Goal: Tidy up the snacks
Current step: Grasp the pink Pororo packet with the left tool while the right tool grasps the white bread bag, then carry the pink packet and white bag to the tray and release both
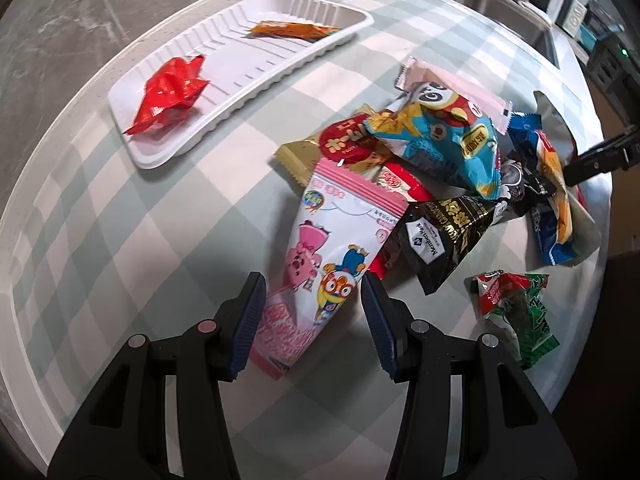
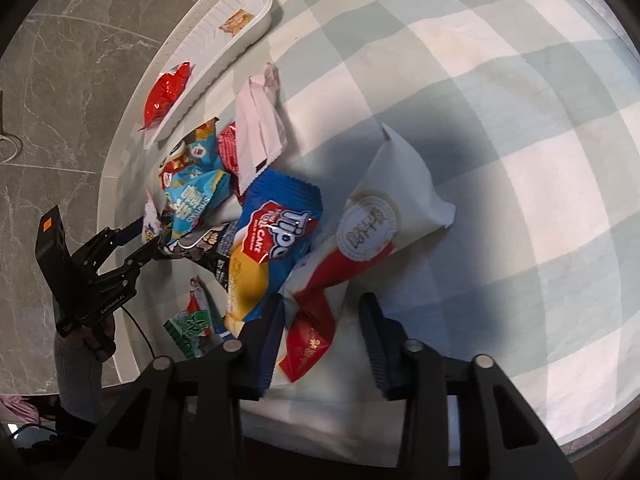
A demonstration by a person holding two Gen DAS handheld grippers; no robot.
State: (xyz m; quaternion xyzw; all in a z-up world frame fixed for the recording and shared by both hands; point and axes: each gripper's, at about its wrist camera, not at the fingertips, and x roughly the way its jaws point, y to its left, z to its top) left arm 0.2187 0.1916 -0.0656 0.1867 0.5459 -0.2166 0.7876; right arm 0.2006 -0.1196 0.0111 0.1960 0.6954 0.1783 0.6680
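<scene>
A white ribbed tray (image 1: 224, 64) sits at the far left with a red packet (image 1: 170, 94) and an orange packet (image 1: 292, 30) in it. A pile of snack packets (image 1: 440, 148) lies on the checked cloth. My left gripper (image 1: 314, 292) is open, its jaws on either side of the lower end of a pink cartoon packet (image 1: 320, 264). My right gripper (image 2: 322, 312) is open, its jaws on either side of the red end of a white and red packet (image 2: 372, 232). A blue Tipo packet (image 2: 272, 240) lies just left of it.
A black triangular packet (image 1: 444, 236) and a green and red packet (image 1: 512, 312) lie right of the pink one. A steel sink (image 1: 500, 4) is at the far right. The table edge and grey stone floor (image 2: 72, 80) lie to the left in the right wrist view.
</scene>
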